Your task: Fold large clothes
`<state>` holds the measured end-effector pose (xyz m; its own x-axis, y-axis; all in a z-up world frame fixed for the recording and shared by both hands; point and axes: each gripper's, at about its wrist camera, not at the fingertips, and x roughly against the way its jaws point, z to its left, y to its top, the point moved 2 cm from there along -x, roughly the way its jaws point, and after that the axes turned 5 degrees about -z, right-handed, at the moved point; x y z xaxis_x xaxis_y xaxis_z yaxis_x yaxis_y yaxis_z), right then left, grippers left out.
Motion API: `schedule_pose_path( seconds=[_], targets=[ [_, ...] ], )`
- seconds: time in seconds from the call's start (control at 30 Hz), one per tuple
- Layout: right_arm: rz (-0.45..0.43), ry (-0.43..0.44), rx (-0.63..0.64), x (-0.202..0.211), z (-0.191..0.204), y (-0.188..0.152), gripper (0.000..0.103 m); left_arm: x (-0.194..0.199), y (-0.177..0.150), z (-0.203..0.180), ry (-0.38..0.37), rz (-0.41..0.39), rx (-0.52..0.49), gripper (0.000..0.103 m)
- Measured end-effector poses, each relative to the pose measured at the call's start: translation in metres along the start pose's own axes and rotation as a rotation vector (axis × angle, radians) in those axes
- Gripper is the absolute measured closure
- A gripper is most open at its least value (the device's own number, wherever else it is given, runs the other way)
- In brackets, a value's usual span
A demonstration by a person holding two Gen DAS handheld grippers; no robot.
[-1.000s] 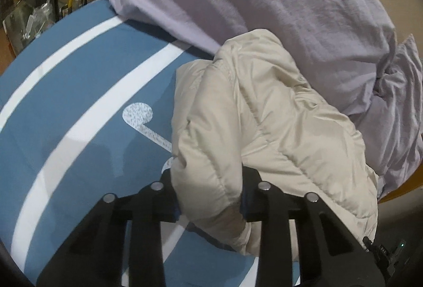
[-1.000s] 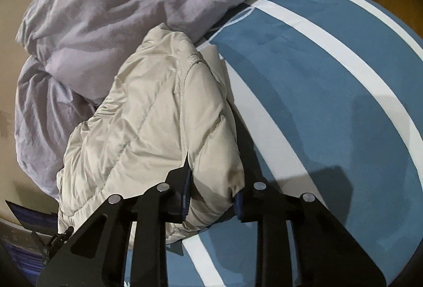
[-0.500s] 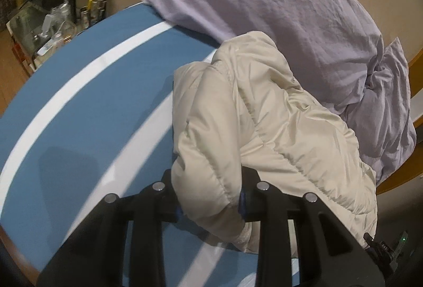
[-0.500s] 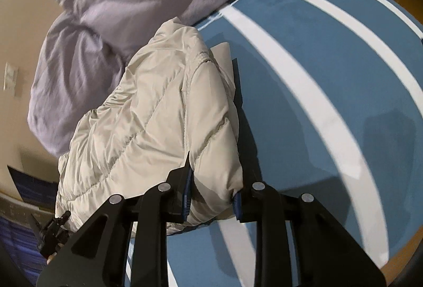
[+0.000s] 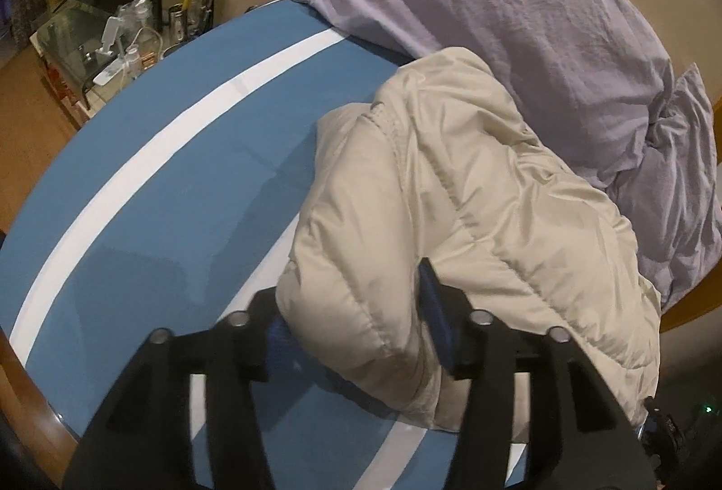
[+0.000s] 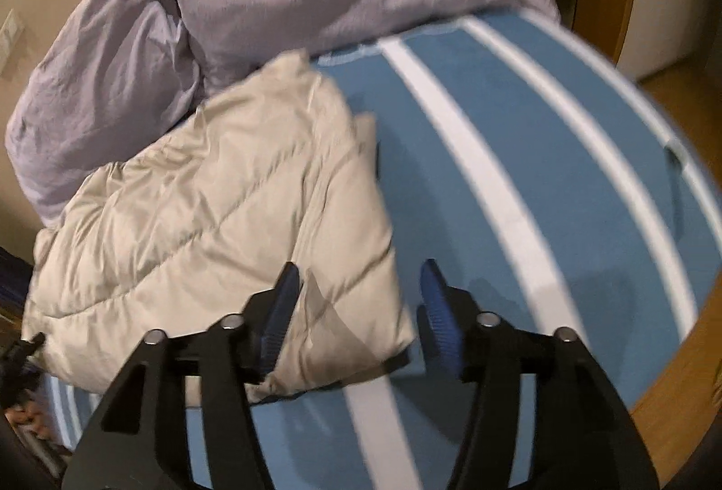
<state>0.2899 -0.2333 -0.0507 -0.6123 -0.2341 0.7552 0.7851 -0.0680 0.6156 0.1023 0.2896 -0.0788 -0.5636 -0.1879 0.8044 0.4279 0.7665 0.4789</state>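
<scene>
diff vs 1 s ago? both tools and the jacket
The right tool has opened and let go of the beige puffer jacket, whose corner now lies loose between its spread jaws. The left tool has opened wider, though jacket padding still fills its gap. Both views have shifted, showing more of the blue striped bed cover. The jacket stays bundled on the cover against the lilac duvet.

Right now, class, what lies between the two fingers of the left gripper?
In the left wrist view, a puffy fold of the beige padded jacket fills the gap between the left gripper's fingers, above the blue striped bed cover.
</scene>
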Motion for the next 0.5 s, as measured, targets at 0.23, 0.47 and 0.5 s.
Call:
schedule_pose_path(
  seconds=[0.23,0.47,0.5],
  targets=[
    [-0.059,0.033,0.095,0.004,0.033,0.025,0.038,-0.005,0.001,0.001,0.004,0.004,0.058,0.024],
    [-0.01,0.131,0.261,-0.012,0.1,0.005,0.036,-0.015,-0.002,-0.006,-0.019,0.011,0.123,0.02],
    [-0.003,0.141,0.283,-0.013,0.108,0.001,0.036,-0.017,-0.002,-0.006,-0.021,0.009,0.136,0.02]
  ],
)
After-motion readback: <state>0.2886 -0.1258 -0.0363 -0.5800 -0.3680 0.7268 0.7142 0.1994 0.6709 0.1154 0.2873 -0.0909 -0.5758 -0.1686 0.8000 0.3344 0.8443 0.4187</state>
